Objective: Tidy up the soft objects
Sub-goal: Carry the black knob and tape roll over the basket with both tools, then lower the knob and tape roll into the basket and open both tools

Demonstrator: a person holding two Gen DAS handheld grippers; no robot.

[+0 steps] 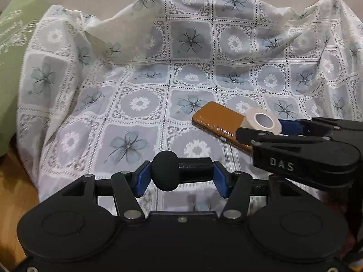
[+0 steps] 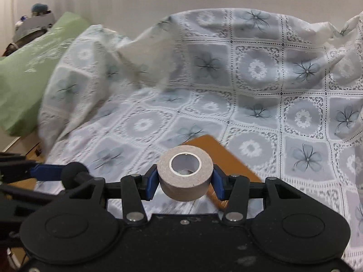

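My left gripper is shut on a small black microphone, its round foam head to the left, held crosswise between the blue pads. My right gripper is shut on a roll of beige tape, hole facing up, lifted above the cloth. From the left wrist view the right gripper reaches in from the right with the tape roll. In the right wrist view the left gripper's blue finger and the microphone's foam head show at the lower left.
A flat orange-brown rectangular item lies on the flowered white-and-grey cloth covering the seat; it also shows under the tape. A green pillow lies to the left. Wooden floor is at lower left.
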